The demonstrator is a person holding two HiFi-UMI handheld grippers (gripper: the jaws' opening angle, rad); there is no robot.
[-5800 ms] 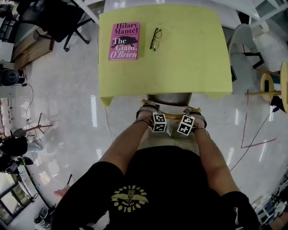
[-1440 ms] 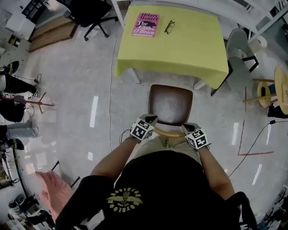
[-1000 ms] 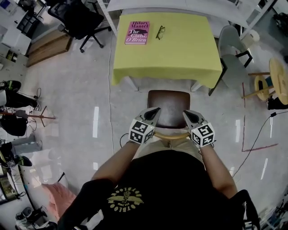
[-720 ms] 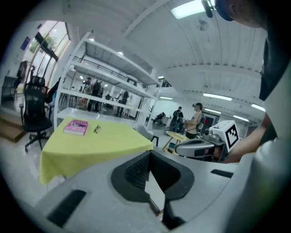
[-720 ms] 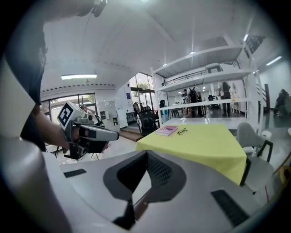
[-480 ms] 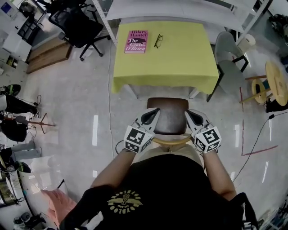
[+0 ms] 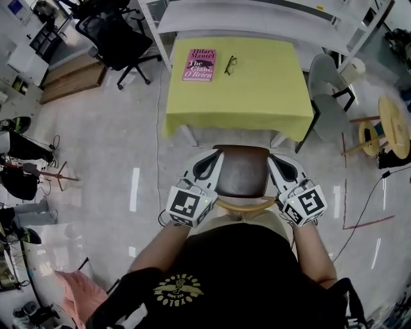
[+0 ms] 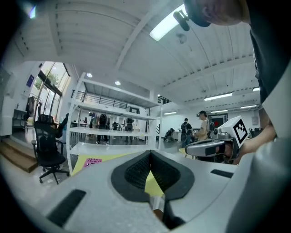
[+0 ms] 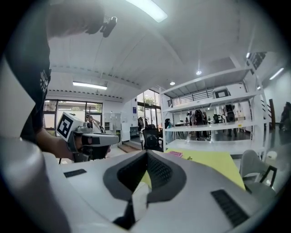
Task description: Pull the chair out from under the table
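Observation:
The chair [image 7: 239, 170], brown seat and curved wooden back rail [image 7: 244, 205], stands on the floor just in front of the yellow table [image 7: 257, 96], its seat clear of the table's edge. My left gripper [image 7: 215, 156] hovers over the seat's left side and my right gripper [image 7: 275, 158] over its right side. Both point level toward the table, above the chair. In the left gripper view the jaws [image 8: 150, 153] are shut with nothing between them. The right gripper view shows the same of its jaws [image 9: 146, 154]. Neither gripper touches the chair.
A pink book [image 7: 200, 63] and a pair of glasses [image 7: 230, 64] lie on the table's far side. A black office chair [image 7: 112, 38] stands at far left, a grey chair [image 7: 327, 90] and a wooden stool [image 7: 392, 125] at right, white shelving [image 7: 257, 16] behind.
The chair, once tucked under the table, now stands out in front of it. Over the last second both shut grippers have lifted off the back rail and risen toward the camera.

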